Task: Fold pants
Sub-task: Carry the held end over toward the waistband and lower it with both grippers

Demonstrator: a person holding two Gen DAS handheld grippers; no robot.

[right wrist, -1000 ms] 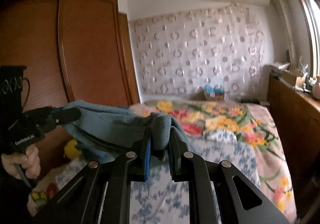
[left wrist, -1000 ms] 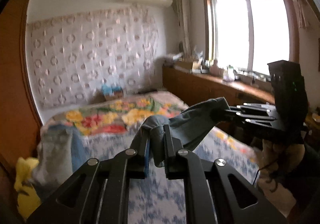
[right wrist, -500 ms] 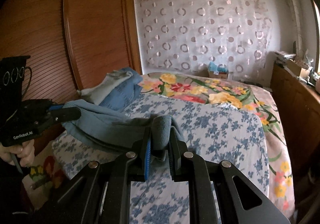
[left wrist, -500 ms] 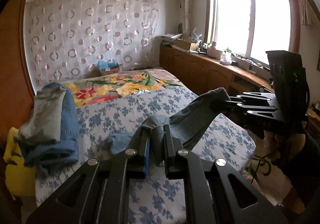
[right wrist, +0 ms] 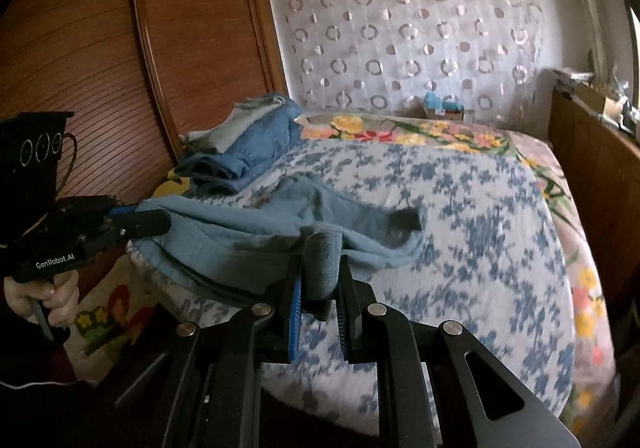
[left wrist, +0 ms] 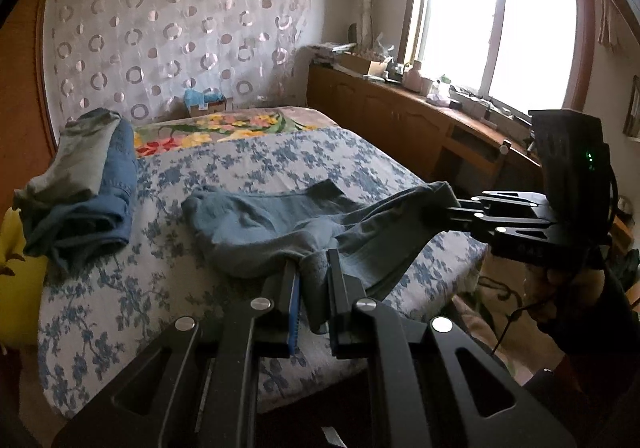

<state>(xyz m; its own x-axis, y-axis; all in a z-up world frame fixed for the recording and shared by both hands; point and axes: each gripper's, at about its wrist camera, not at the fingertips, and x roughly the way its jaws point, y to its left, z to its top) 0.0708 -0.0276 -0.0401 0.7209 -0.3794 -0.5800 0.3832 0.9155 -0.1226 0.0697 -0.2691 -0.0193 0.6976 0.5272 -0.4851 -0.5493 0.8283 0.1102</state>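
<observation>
pants (left wrist: 260, 224) stretched crosswise between both clamped grippers, legs trailing up bed (left wrist: 160, 288)

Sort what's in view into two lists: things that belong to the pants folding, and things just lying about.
In the job:
- blue pants
- left gripper, shut on the pants
- right gripper, shut on the pants
- bed, the folding surface

Lying about:
- pile of clothes
- small box
- clutter on the sideboard

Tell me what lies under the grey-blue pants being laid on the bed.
Under the grey-blue pants is the blue-flowered bedspread; the far part rests on it, the near edge is held up by both grippers. Whatever is directly beneath the cloth is covered.
</observation>
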